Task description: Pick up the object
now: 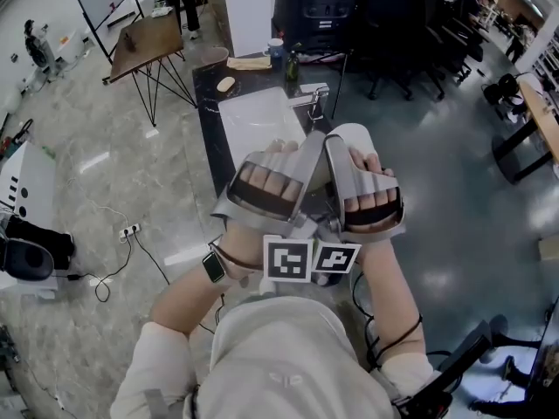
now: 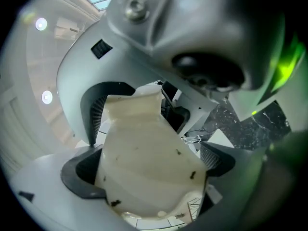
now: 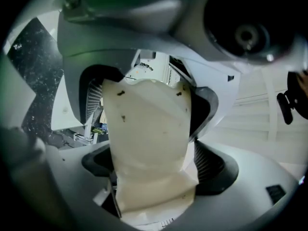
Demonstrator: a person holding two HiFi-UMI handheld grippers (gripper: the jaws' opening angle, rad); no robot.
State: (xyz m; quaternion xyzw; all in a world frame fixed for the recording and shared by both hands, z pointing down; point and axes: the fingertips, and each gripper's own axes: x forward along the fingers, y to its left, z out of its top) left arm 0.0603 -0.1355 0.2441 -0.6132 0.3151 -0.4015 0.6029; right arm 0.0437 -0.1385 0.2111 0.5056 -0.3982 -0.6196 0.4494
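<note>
A cream-coloured flat object (image 2: 144, 143) with small dark specks fills the gap between the dark pads of my left gripper (image 2: 151, 172). The same kind of cream surface (image 3: 147, 129) stands between the pads of my right gripper (image 3: 151, 167). Each gripper view shows the other gripper's grey body close above. In the head view both hands hold the left gripper (image 1: 271, 186) and the right gripper (image 1: 362, 190) pressed side by side, raised close to the camera over the counter. The cream object is hidden behind them there.
Below stands a dark marble counter (image 1: 208, 103) with a white sink (image 1: 253, 116) and a faucet (image 1: 313, 97). On its far end lie a cream oval thing (image 1: 226, 84), a folded cloth (image 1: 249, 62), a cup (image 1: 276, 51) and a bottle (image 1: 293, 64). A wooden table (image 1: 148, 42) stands at the left.
</note>
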